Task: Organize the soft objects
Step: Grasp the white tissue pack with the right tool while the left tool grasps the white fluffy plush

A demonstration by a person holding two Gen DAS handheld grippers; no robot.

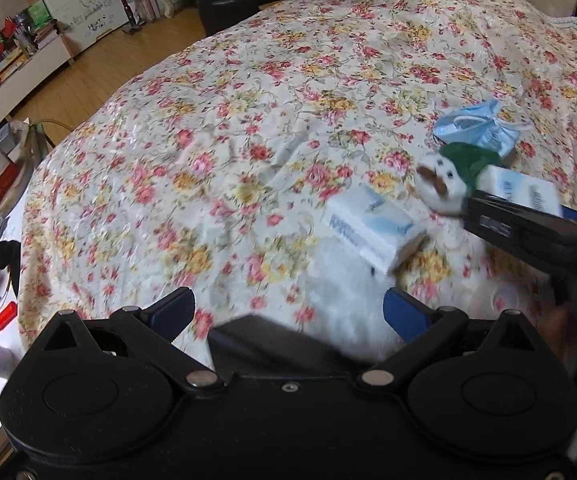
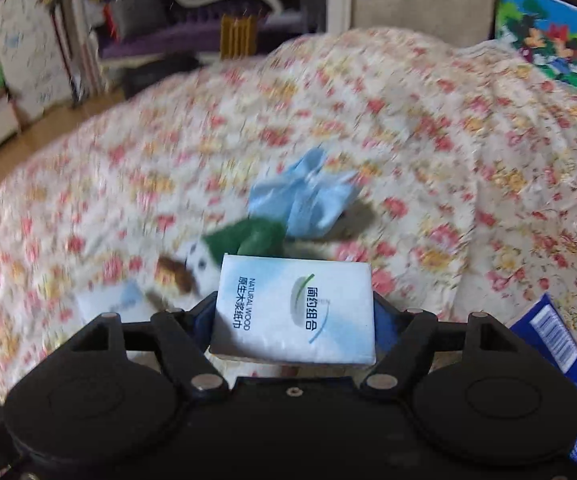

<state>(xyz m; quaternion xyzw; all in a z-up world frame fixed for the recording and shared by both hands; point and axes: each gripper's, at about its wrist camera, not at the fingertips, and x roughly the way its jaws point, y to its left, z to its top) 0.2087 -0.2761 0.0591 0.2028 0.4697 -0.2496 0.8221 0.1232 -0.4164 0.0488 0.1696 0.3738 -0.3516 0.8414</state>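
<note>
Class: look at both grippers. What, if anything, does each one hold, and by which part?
The right gripper clamps a tissue pack by its two opposite side faces. The left gripper stands open, holding nothing.

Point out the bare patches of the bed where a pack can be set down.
The floral bedspread is bare left of and beyond the lying tissue pack. It is crowded at right: plush toy, blue mask and the right gripper gripping a tissue pack.

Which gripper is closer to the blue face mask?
Right. The right gripper, holding a tissue pack, sits just short of the mask; the left gripper hangs further back, open.
</note>
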